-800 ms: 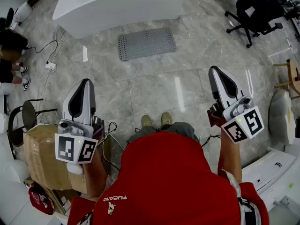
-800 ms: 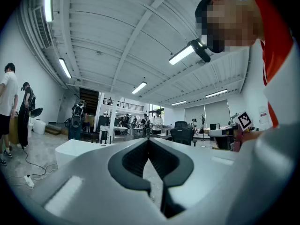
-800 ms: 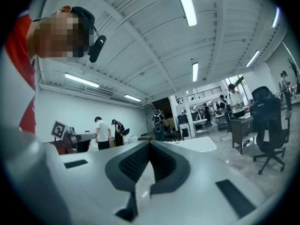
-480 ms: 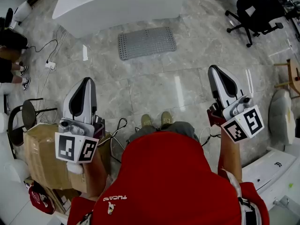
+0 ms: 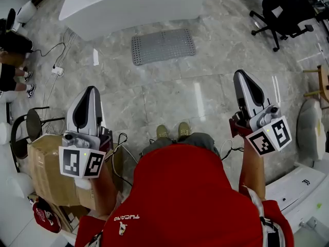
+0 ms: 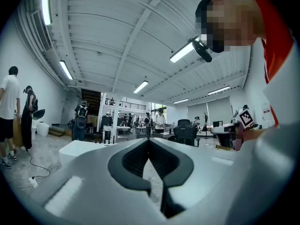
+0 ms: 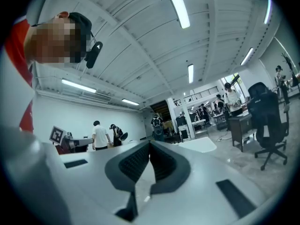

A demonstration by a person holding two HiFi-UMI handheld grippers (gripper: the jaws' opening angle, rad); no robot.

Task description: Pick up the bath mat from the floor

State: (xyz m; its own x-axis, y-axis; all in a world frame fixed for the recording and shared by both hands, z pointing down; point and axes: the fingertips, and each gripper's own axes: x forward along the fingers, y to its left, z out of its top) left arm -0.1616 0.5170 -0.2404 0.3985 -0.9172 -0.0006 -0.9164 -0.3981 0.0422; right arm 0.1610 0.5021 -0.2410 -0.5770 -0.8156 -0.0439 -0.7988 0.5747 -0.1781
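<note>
A grey perforated bath mat (image 5: 163,46) lies flat on the marble floor, just in front of a white bathtub (image 5: 131,3), in the head view. My left gripper (image 5: 90,90) is held up at the lower left, far short of the mat, jaws shut with nothing between them. On the right, my right gripper (image 5: 241,76) is raised too, shut and empty. Both gripper views look level across the room; in each the jaw tips meet, left gripper (image 6: 148,140) and right gripper (image 7: 150,143). The mat does not show in the right gripper view; a sliver of it shows through the left gripper's jaw gap.
A black office chair (image 5: 282,12) stands at the far right. A cardboard box (image 5: 49,171) sits by my left side, with cables (image 5: 59,60) and a power strip on the floor to the left. A person (image 5: 13,66) stands at the left edge. My feet (image 5: 172,131) point toward the mat.
The view has shifted slightly; both grippers have drifted a little, the right one rightward and lower in the frame. The mat has not moved.
</note>
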